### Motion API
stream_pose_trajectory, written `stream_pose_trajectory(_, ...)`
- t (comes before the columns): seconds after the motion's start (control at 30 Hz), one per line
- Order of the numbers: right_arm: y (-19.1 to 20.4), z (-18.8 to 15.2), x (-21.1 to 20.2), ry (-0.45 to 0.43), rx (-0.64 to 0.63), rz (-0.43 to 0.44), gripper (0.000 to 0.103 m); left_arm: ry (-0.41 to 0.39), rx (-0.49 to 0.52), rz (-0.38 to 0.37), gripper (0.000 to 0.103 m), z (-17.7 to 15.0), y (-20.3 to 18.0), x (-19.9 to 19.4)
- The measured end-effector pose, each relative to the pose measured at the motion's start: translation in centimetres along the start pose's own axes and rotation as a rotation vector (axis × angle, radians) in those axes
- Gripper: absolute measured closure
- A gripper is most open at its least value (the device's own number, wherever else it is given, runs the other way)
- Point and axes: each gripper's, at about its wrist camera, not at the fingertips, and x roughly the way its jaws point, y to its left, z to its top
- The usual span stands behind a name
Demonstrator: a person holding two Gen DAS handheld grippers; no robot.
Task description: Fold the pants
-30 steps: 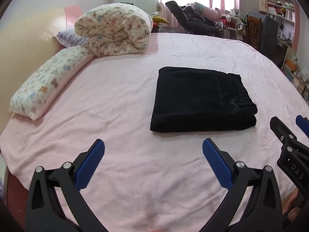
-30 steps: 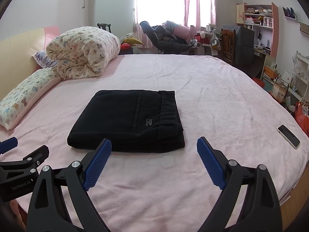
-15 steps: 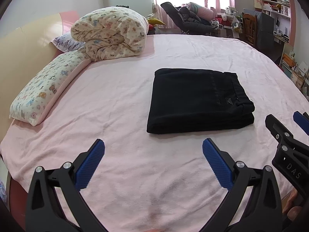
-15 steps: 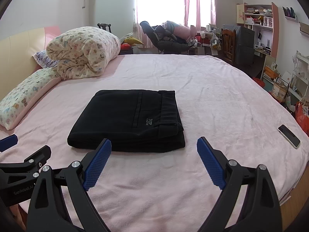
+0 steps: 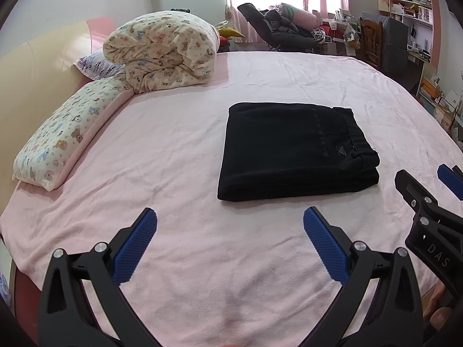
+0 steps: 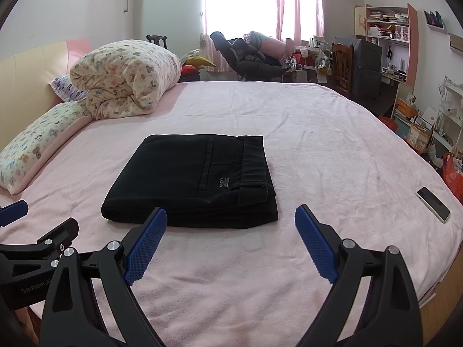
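From my left wrist camera, the left gripper (image 5: 230,232) stands wide open and empty; the folded black pants (image 5: 295,150) lie flat on the pink bed cover (image 5: 173,144), ahead and slightly right of its fingers, clear of them.

From my right wrist camera, the right gripper (image 6: 231,231) is likewise spread wide, holding nothing; the pants (image 6: 196,179) sit just ahead, left of centre, with a phone (image 6: 433,204) far right.

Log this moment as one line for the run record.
pants: folded, flat on pink bed | left hand-held gripper: open, empty | right hand-held gripper: open, empty | phone: near bed edge
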Motion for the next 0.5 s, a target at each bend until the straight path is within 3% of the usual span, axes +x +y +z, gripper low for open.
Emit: stream_pose_trajectory(0.5, 0.23, -0.05, 0.06, 0.001, -0.006, 0.0, 0.011, -0.007, -0.006, -0.001, 0.002, 0.4, 0.3, 0.0)
